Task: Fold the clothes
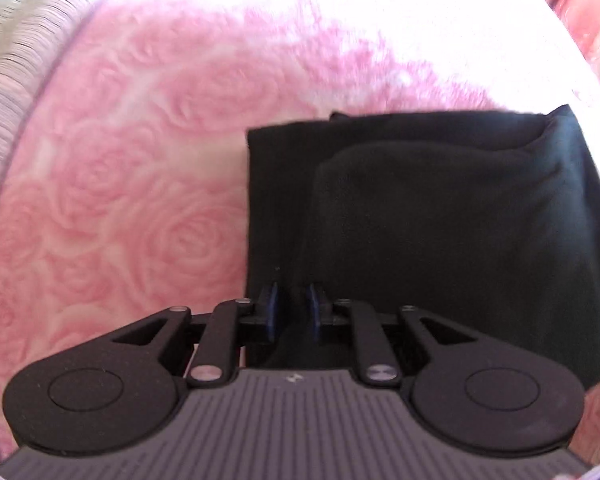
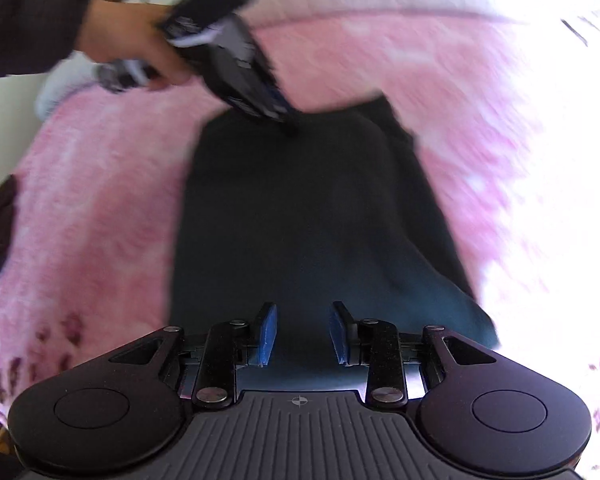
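Fold laid down, both grippers over the dark garment

The garment lies folded on the pink blanket, ahead of and under both tools. The left gripper has its pads slightly apart with nothing pinched; the right gripper is spread wider and empty. The release seems done, though blur makes this uncertain. Next likely calls for gripping an edge for another fold, or smoothing.
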{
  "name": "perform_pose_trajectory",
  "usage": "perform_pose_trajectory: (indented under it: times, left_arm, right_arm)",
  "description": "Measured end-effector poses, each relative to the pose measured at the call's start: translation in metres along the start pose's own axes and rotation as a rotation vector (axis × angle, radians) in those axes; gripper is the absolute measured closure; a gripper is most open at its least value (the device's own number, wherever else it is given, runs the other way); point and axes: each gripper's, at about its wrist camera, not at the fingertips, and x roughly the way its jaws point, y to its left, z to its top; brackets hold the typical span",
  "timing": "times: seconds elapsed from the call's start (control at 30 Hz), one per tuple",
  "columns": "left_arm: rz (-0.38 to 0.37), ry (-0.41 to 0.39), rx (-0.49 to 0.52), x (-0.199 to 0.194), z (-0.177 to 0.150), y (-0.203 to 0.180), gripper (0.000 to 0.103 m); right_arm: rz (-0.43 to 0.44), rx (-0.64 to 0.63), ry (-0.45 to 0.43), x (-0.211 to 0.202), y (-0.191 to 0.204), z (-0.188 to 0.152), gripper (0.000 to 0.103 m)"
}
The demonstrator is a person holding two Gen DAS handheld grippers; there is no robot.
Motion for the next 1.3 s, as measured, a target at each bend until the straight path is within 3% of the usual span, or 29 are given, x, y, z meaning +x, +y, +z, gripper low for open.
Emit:
perform_pose_trajectory:
  times: [0.13,0.2,0.33,0.43,0.57,0.77,0.9,1.0,1.1,1.13,1.17,1.3]
  left_arm:
    - [-0.028,-0.041,-0.086,-0.040,-0.032,0.005,0.089]
    - [-0.037,-0.026,-0.112,-0.038,-0.050,0.001,0.089]
    - [0.015,0.048,-0.044,0.000,-0.075,-0.016,0.086]
    - [0.041,-0.001,-0.047,0.009,-0.078,-0.019,0.085]
    - [0.081,-0.028,-0.028,-0.006,-0.089,-0.026,0.085]
    - [0.096,-0.063,-0.004,-0.049,-0.122,-0.041,0.085]
    - [0.084,-0.120,0.007,-0.053,-0.127,-0.057,0.084]
    - [0.081,-0.163,-0.035,-0.038,-0.119,-0.063,0.085]
    - [0.089,-0.120,-0.021,-0.007,-0.112,-0.069,0.085]
    - [0.095,-0.129,-0.021,-0.005,-0.112,-0.070,0.085]
    - [0.096,-0.118,-0.027,-0.007,-0.110,-0.070,0.085]
    - [0.109,-0.087,-0.020,-0.022,-0.104,-0.073,0.085]
  right_arm:
    - [0.062,-0.070,-0.007,0.017,0.043,0.004,0.070]
    - [0.067,-0.114,0.012,0.032,0.064,0.002,0.070]
    - [0.004,-0.203,0.106,0.066,0.080,-0.026,0.070]
    - [-0.019,-0.252,0.122,0.057,0.076,-0.051,0.070]
    - [-0.101,-0.184,0.235,0.041,0.078,-0.067,0.070]
    - [-0.153,-0.155,0.111,0.006,0.120,-0.068,0.070]
    - [-0.147,-0.122,0.054,0.027,0.144,-0.054,0.070]
    - [-0.198,-0.072,0.034,0.052,0.138,-0.048,0.070]
    - [-0.180,-0.016,0.071,0.070,0.117,-0.059,0.070]
    - [-0.178,-0.070,0.074,0.069,0.119,-0.061,0.070]
    - [-0.176,-0.125,0.076,0.068,0.122,-0.063,0.070]
    - [-0.160,-0.075,0.143,0.058,0.116,-0.057,0.070]
